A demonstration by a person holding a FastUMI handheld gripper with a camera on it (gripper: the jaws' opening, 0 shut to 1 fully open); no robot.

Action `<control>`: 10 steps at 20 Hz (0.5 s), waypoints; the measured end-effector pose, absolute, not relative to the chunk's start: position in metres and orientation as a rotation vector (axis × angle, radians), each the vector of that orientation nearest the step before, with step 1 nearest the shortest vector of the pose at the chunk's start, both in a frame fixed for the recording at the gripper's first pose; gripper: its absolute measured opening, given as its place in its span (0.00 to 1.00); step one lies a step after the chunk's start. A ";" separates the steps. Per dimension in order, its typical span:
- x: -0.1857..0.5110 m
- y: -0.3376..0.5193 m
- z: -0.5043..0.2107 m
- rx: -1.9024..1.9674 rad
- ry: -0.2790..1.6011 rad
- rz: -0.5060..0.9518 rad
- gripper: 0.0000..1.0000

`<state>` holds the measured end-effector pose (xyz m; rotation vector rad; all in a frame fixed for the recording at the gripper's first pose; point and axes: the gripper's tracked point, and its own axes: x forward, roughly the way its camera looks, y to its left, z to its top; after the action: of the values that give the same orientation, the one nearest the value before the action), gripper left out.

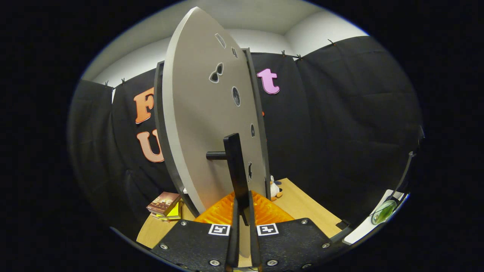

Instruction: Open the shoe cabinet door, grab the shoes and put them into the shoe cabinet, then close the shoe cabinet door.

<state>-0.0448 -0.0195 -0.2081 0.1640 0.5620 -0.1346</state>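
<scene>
The cabinet door (204, 121) is a large grey panel with small cut-out holes, standing edge-on just ahead of the gripper (242, 211), partly swung from the dark cabinet frame (159, 124). The black handle (236, 166), a vertical bar on a short peg, runs down between the two fingers; the jaws look closed on its lower end, so I judge that they are clamped on it. If the step is swinging the door, it is best to follow the arc of the hinge and to keep the grip square, because a sideways pull could slip off the thin bar. The inside of the cabinet is hidden, and I cannot tell where the shoes are. On the table (302, 206) are a book stack (163, 204) and a small penguin toy (275, 188)
</scene>
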 end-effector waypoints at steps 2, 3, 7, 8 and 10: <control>-0.049 -0.029 -0.213 0.200 0.567 -0.158 0.11; -0.051 -0.035 -0.215 0.211 0.571 -0.166 0.11; -0.058 -0.056 -0.213 0.241 0.543 -0.233 0.11; -0.060 -0.062 -0.214 0.247 0.541 -0.258 0.11; -0.068 -0.071 -0.217 0.247 0.548 -0.305 0.11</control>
<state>-0.0678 -0.0711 -0.2167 0.2474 0.5481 -0.3053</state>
